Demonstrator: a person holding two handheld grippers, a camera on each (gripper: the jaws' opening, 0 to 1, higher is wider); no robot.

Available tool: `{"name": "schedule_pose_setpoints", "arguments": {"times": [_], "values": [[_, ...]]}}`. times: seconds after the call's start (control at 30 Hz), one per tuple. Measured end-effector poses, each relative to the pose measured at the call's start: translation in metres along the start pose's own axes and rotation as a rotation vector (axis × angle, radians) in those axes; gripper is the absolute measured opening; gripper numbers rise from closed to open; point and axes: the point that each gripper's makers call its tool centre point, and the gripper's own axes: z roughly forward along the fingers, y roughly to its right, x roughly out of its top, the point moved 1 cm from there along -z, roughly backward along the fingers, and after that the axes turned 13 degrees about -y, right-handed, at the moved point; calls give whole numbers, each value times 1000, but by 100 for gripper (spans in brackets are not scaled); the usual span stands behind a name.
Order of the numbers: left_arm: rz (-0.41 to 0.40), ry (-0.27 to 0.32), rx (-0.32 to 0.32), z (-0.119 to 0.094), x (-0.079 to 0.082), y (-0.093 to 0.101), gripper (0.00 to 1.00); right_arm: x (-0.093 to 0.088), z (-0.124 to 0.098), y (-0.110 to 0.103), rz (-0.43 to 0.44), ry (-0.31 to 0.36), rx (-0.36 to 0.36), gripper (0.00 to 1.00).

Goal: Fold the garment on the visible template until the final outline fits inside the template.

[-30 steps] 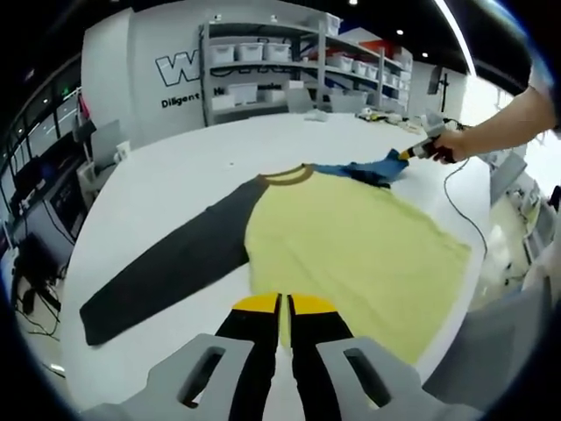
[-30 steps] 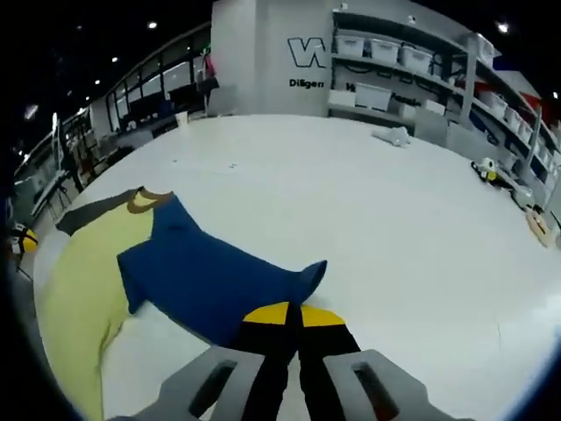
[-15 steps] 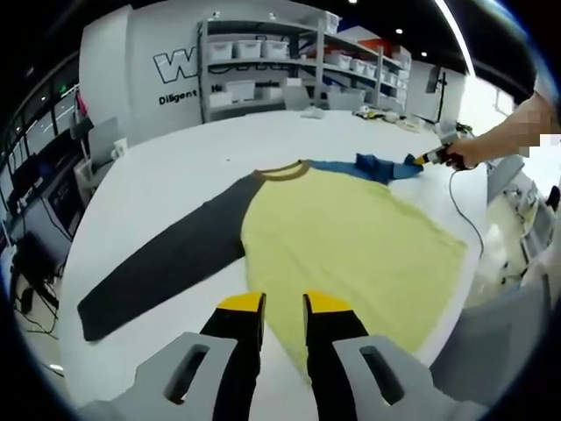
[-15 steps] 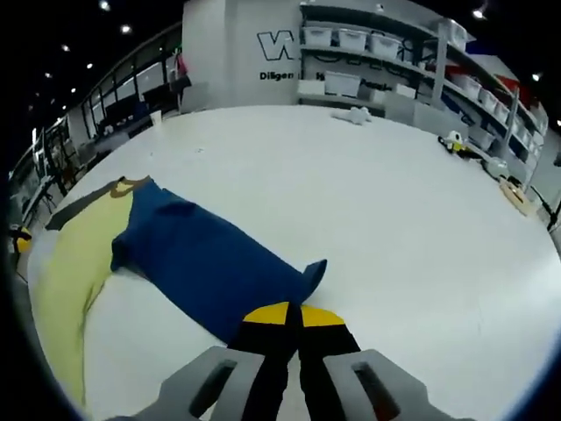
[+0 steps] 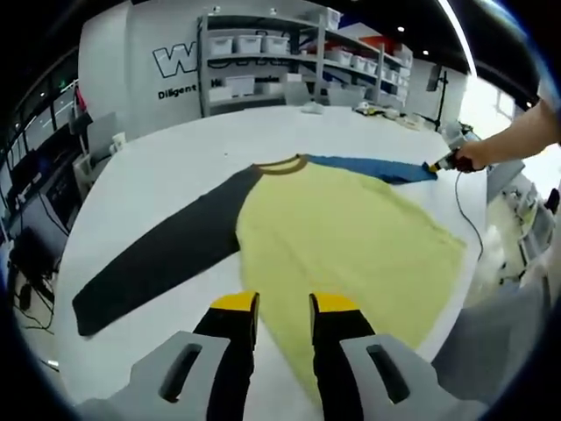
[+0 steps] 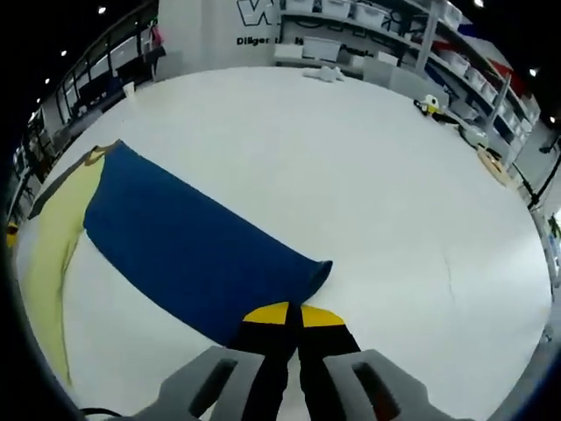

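A long-sleeved shirt lies spread on the white table (image 5: 175, 158): yellow body (image 5: 342, 237), brown collar (image 5: 280, 164), dark grey sleeve (image 5: 162, 254) running to the left, blue sleeve (image 5: 372, 167) to the right. My left gripper (image 5: 283, 307) is open over the yellow hem, nothing between its jaws. In the right gripper view the blue sleeve (image 6: 188, 250) lies stretched flat, and my right gripper (image 6: 285, 313) is shut on its cuff end. The right gripper (image 5: 438, 164) also shows far right in the left gripper view, held by a person's hand (image 5: 478, 153).
Shelves with white bins (image 5: 263, 61) stand behind the table. A dark cable (image 5: 469, 219) trails over the table's right edge. Small loose items (image 6: 434, 105) and a white object (image 6: 323, 74) lie on the far part of the table. Desks and chairs (image 5: 35, 202) stand on the left.
My left gripper has opened and let go of the yellow hem. My right gripper has pulled the crumpled blue sleeve outward until it lies straight and flat.
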Motion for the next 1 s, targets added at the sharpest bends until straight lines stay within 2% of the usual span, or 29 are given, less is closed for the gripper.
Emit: {"name": "schedule_pose_setpoints", "arguments": {"times": [0.07,0.13,0.17,0.2,0.3,0.37,0.47,0.53,0.6,0.67,0.7,0.77,0.8,0.87,0.93,0.97,1.0], "values": [[-3,-3,-1,1,-1,0,24,-2,-2,-3,-11,-21,-7,0],[-6,-2,-2,1,-2,0,24,7,-4,-1,-130,26,-53,0],[-6,-4,-3,2,-3,0,24,9,-4,-1,-148,43,-59,0],[-6,-11,-7,4,-6,0,25,5,-1,-4,-153,23,-40,0],[-15,-30,-11,8,-14,0,26,8,1,2,-185,36,-55,0],[-10,-49,-14,11,-21,1,27,10,2,6,-164,38,-51,0],[2,-82,-18,17,-33,3,28,13,2,10,-186,18,-78,0],[21,-110,-22,21,-41,5,29,15,0,14,-219,14,-108,6],[37,-125,-29,24,-46,8,30,21,-4,16,-246,41,-135,12],[57,-140,-34,28,-51,12,30,27,-15,18,-230,71,-172,14],[62,-141,-39,29,-51,14,30,35,-24,15,-236,118,-199,13],[70,-145,-52,32,-53,19,30,44,-34,2,-281,173,-210,12],[79,-143,-64,34,-54,24,30,48,-37,-16,-281,203,-167,13],[100,-148,-81,37,-55,31,30,53,-38,-57,-292,263,-28,15],[106,-152,-96,40,-57,36,30,54,-40,-86,-366,286,21,14],[110,-153,-104,41,-57,39,30,54,-40,-99,-363,299,58,13],[114,-152,-110,41,-57,42,30,55,-41,-125,-375,322,131,14]]}}
